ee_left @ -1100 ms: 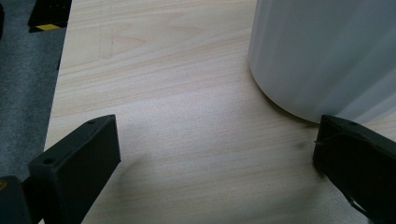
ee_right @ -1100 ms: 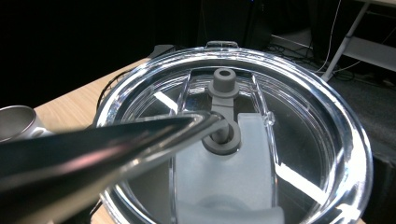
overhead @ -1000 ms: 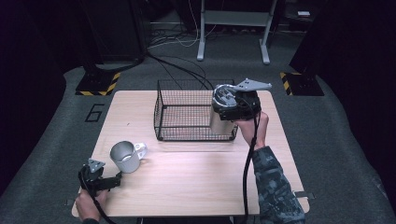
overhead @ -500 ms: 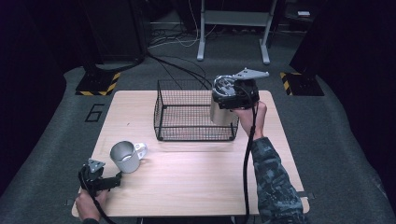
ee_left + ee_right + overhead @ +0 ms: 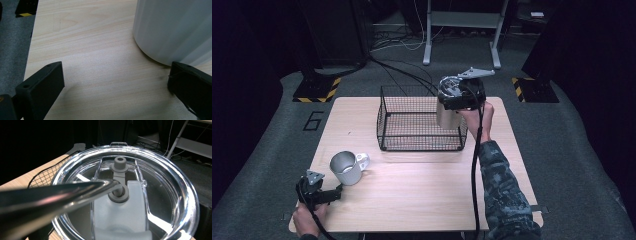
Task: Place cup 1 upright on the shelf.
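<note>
Tumbler (image 5: 449, 116) now lifted higher over basket (image 5: 419, 125), pinched by R gripper (image 5: 460, 95). Ready to lower in. L gripper (image 5: 319, 192) spread by mug (image 5: 345, 167).

The left gripper (image 5: 336, 190) rests low at the near left, jaws spread wide, while the right gripper (image 5: 451, 98) is raised far right.

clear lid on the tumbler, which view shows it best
The right gripper view: the clear lid is seen close from above, with its grey slider and rim sharp. In the high view the tumbler hangs at the wire basket under the right gripper, its lid a small patch. The left gripper view shows the mug instead.
</note>
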`<state>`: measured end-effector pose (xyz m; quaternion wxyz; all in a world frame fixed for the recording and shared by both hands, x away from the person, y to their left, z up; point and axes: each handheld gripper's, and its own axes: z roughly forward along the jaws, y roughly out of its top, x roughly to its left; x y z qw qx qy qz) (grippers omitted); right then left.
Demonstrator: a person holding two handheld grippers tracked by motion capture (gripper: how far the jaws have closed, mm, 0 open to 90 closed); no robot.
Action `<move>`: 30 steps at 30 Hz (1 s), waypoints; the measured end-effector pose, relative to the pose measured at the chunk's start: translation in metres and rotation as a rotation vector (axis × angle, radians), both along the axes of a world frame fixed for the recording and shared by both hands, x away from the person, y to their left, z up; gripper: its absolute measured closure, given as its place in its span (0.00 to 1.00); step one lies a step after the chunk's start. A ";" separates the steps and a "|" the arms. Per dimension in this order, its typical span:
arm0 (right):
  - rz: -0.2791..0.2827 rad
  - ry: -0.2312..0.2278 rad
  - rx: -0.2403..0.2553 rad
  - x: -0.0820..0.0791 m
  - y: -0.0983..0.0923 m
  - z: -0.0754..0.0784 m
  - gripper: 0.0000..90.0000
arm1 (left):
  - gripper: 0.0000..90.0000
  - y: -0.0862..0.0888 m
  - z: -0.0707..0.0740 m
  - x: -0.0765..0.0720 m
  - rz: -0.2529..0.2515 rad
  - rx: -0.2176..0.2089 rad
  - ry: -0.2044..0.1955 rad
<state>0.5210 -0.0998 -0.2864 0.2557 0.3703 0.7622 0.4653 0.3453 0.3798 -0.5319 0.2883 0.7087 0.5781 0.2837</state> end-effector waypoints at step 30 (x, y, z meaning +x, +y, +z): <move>-0.061 0.107 -0.051 0.059 0.012 -0.027 0.04 | 0.01 -0.001 0.000 0.000 0.010 -0.008 -0.004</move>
